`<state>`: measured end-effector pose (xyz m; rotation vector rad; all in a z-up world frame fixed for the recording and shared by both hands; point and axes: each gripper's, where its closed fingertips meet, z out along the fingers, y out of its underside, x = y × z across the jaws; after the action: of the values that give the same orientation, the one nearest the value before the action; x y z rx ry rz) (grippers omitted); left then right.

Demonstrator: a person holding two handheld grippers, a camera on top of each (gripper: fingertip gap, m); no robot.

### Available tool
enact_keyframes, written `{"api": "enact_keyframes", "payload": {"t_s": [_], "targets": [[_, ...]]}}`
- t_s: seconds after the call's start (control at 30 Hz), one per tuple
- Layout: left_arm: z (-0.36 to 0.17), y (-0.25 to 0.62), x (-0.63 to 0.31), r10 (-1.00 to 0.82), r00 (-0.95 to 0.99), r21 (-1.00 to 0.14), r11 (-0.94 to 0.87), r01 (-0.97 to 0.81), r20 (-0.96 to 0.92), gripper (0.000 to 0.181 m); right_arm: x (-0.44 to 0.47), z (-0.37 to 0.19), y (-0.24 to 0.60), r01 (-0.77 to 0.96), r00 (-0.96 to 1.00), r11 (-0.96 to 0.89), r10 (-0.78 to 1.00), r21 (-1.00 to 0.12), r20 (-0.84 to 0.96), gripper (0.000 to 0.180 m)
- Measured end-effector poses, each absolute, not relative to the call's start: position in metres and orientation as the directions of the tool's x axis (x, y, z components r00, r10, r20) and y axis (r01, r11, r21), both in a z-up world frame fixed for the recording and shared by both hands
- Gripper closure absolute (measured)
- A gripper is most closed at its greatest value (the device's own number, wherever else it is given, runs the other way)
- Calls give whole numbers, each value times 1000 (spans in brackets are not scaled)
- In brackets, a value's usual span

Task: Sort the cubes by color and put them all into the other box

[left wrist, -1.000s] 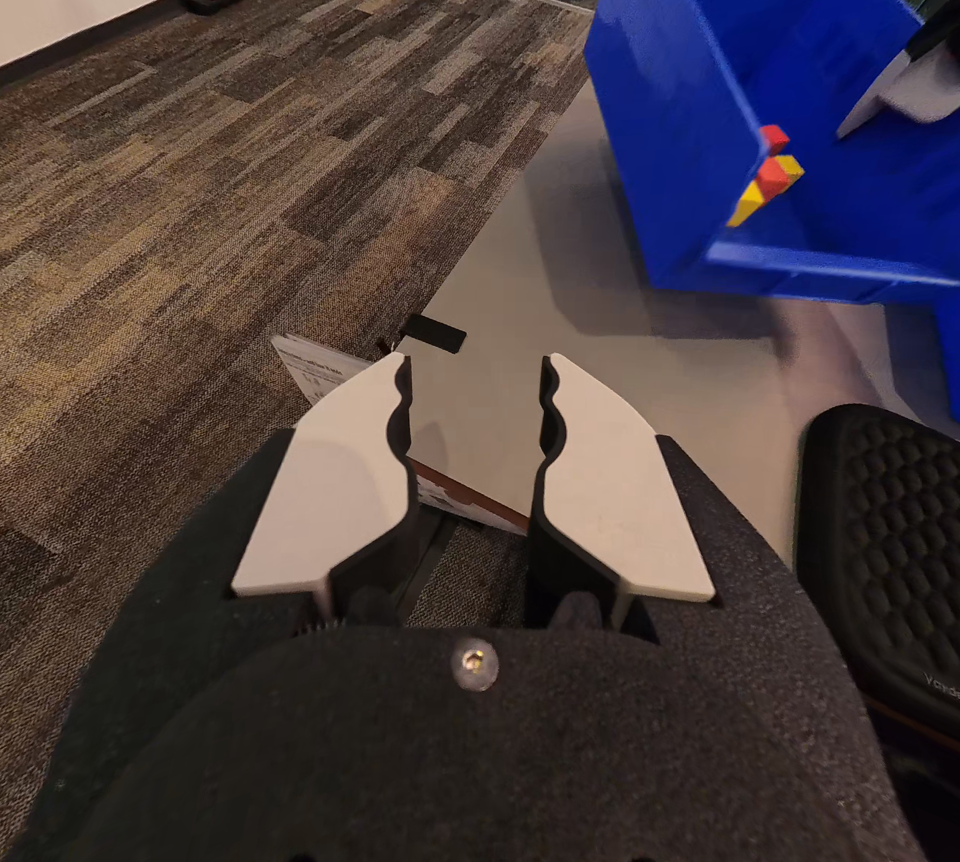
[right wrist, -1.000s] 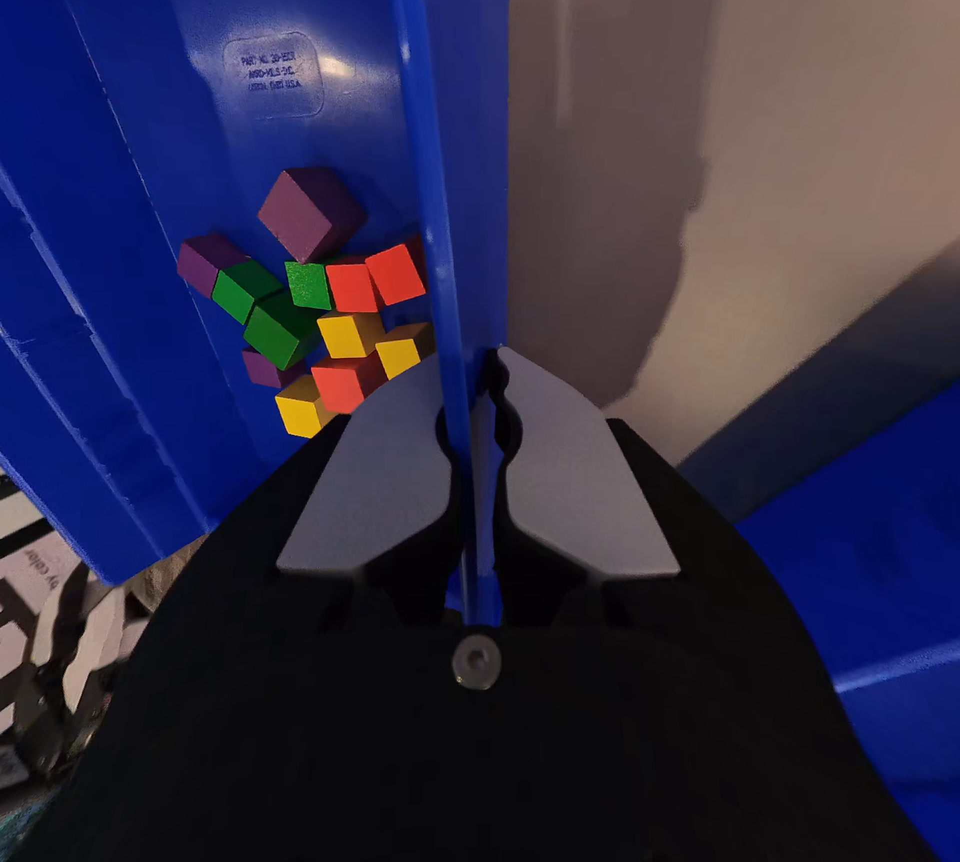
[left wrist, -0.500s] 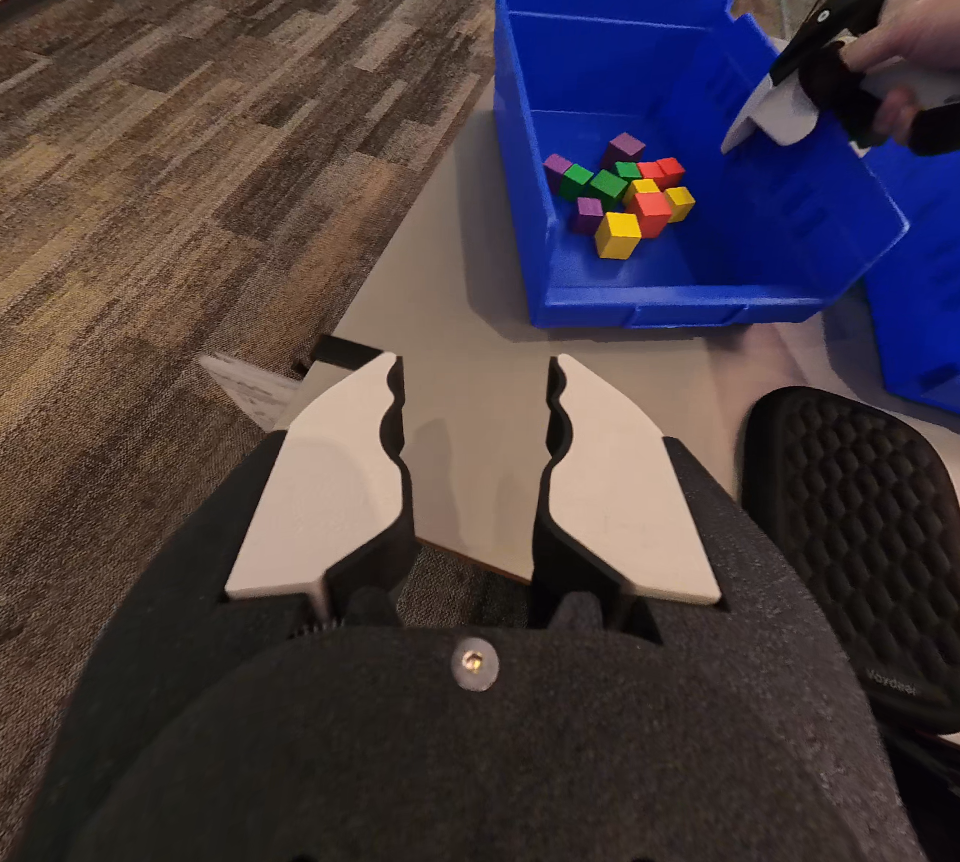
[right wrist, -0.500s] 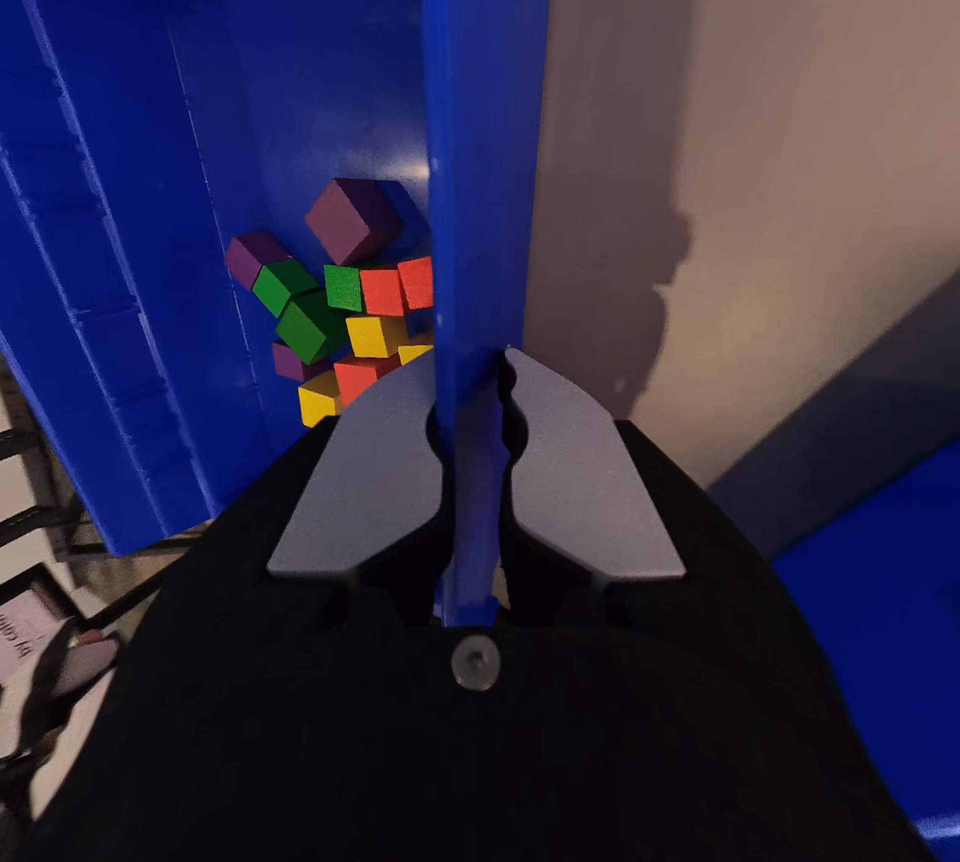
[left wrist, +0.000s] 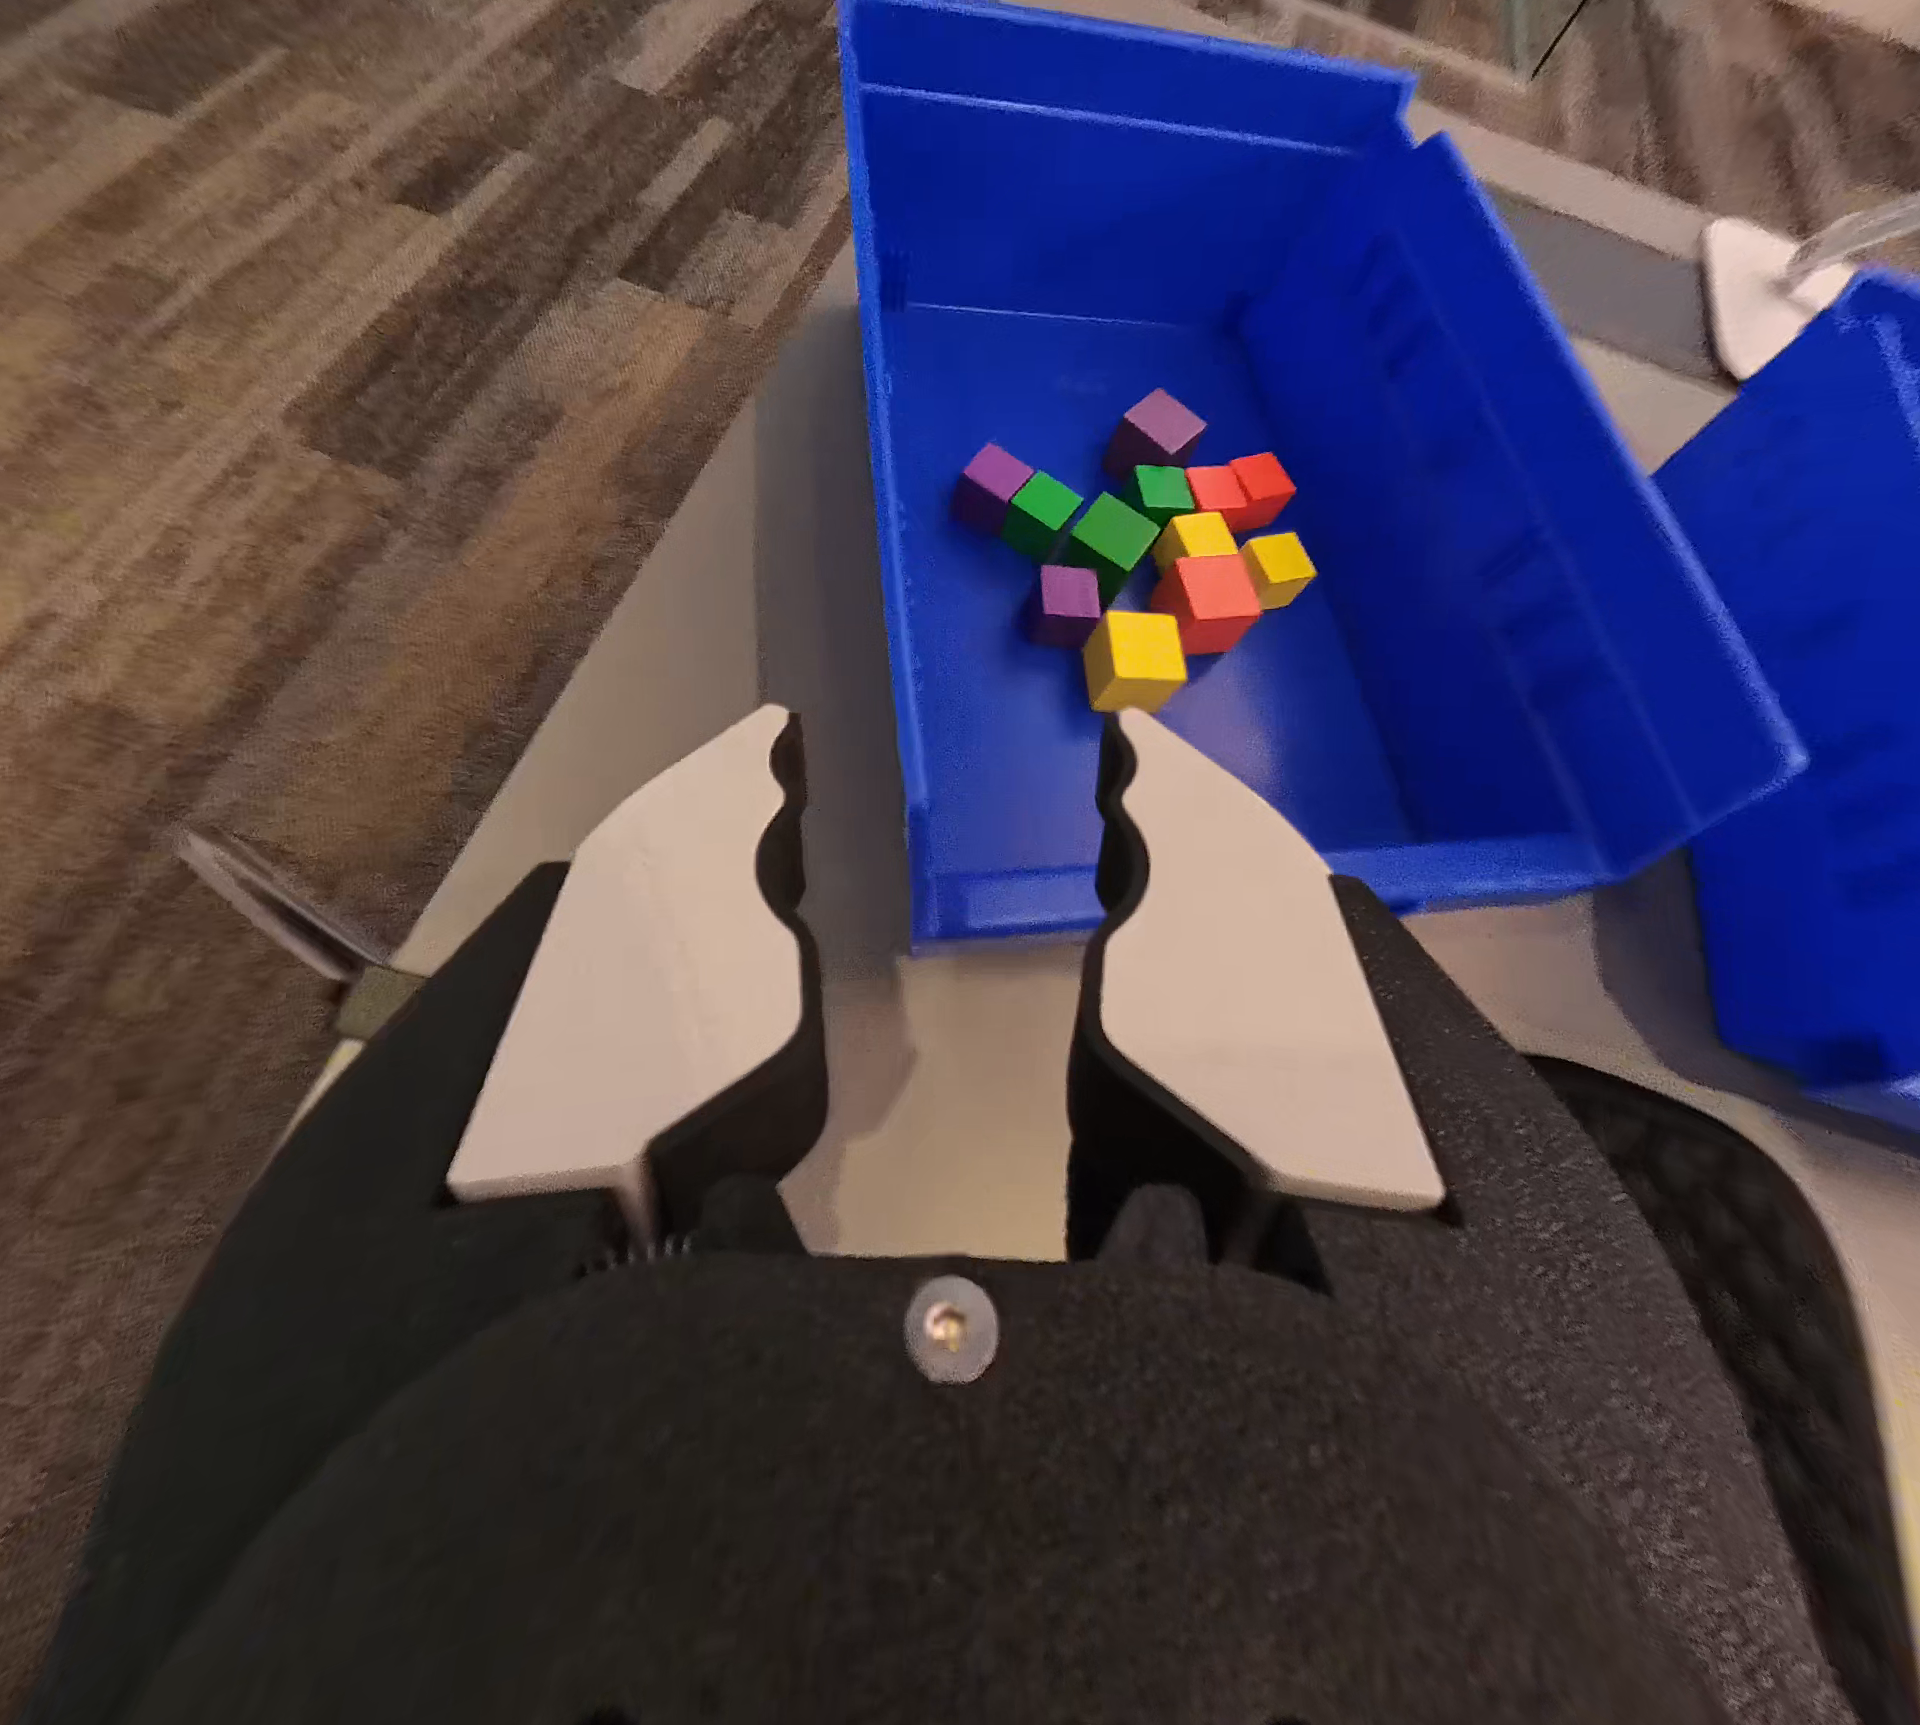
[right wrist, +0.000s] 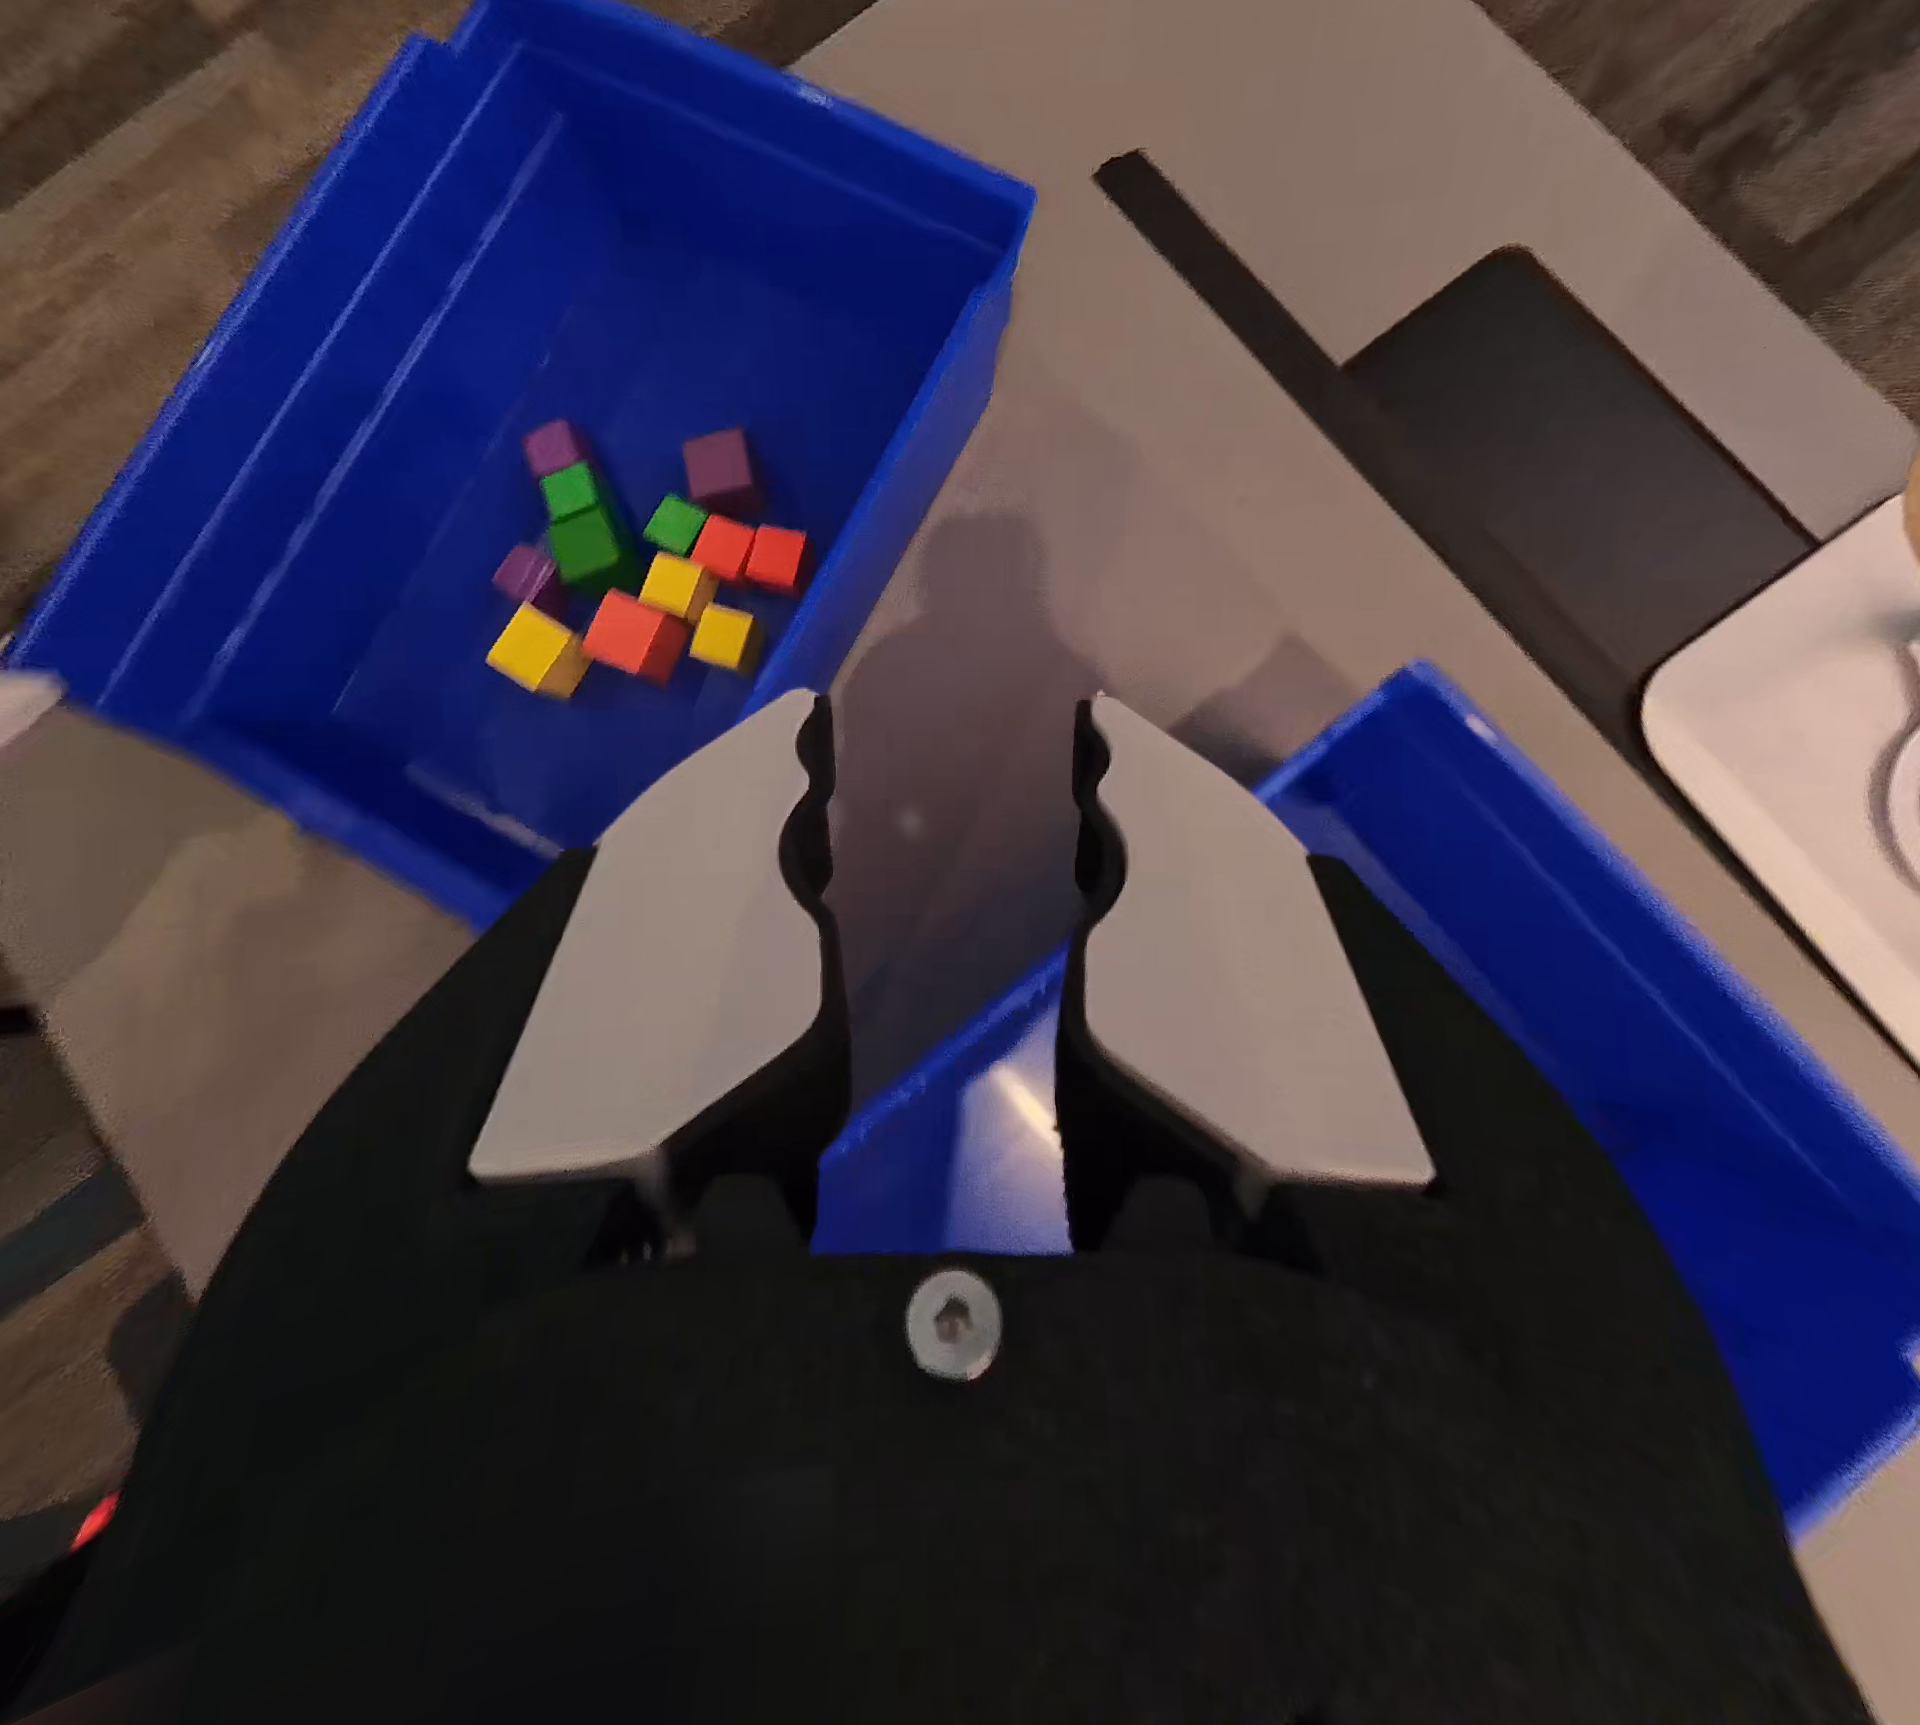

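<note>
Left gripper (left wrist: 951, 719) with jaws spread wide and nothing between them, poised above the near-left corner of a blue box (left wrist: 883, 449) on a grey table (left wrist: 727, 595). Right gripper (right wrist: 951, 709) likewise spread and empty, hanging over the bare strip of table (right wrist: 1195, 13) between that box (right wrist: 914, 418) and a second blue box (right wrist: 1558, 948), the near corner of the second one showing through the gap between the fingers. In the first box, a loose cluster of cubes (left wrist: 1132, 543) on the floor of the bin, toward its middle: three purple, three green, three red and three yellow, most touching a neighbour, one purple cube (left wrist: 1158, 428) set slightly apart at the far side of the heap and a yellow cube (left wrist: 1132, 662) nearest the left gripper. Second box (left wrist: 1829, 740) just beside the first, its visible interior without cubes. Beyond the table, brown patterned carpet (left wrist: 364, 273); on the far right of the tabletop, a dark mat (right wrist: 1558, 428) and a white rounded object (right wrist: 1787, 802), its kind unclear.
</note>
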<state>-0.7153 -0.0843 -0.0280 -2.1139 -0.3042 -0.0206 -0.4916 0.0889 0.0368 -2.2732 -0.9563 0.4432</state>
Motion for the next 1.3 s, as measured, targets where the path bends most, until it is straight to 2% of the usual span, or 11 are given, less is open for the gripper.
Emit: {"api": "enact_keyframes", "payload": {"t_s": [0.2, 0.27, 0.33, 0.47, 0.57, 0.73, 0.87, 1.07, 1.13, 1.23, 1.3], "targets": [[-59, -60, -728, 230, 957, -690, -722, 46, -178, 122, -416, 46, 38, 485, 628, -454, 776, -748, -64, 138], [-70, -56, -733, 198, 943, -628, -778, -13, -266, 131, -392, 45, 21, 483, 617, -447, 784, -753, -69, 138], [-74, -50, -739, 165, 931, -598, -799, -67, -325, 157, -366, 44, 9, 490, 619, -438, 784, -753, -53, 139], [-74, -37, -747, 55, 934, -571, -804, -168, -352, 160, -318, 43, -8, 500, 644, -425, 765, -755, -4, 140], [-74, -22, -759, -89, 910, -544, -776, -318, -404, 157, -287, 41, -15, 503, 666, -430, 746, -750, 19, 141], [-75, -15, -783, -239, 902, -505, -763, -403, -359, 158, -236, 36, -2, 486, 752, -437, 651, -757, 108, 144], [-75, -14, -796, -233, 905, -484, -782, -393, -357, 158, -215, 22, 2, 457, 784, -494, 616, -740, 73, 143], [-75, -10, -806, -211, 907, -519, -763, -386, -365, 157, -200, -1, 10, 414, 831, -588, 556, -695, 24, 139], [-72, -8, -809, -199, 896, -521, -755, -398, -397, 152, -197, -8, 15, 364, 862, -632, 506, -685, -9, 134], [-62, -10, -815, -148, 891, -541, -748, -384, -429, 119, -196, -26, 20, 297, 899, -727, 431, -620, -75, 109], [-48, -11, -813, -109, 908, -595, -722, -352, -405, 108, -202, -36, 25, 254, 912, -775, 391, -578, -124, 103]]}}
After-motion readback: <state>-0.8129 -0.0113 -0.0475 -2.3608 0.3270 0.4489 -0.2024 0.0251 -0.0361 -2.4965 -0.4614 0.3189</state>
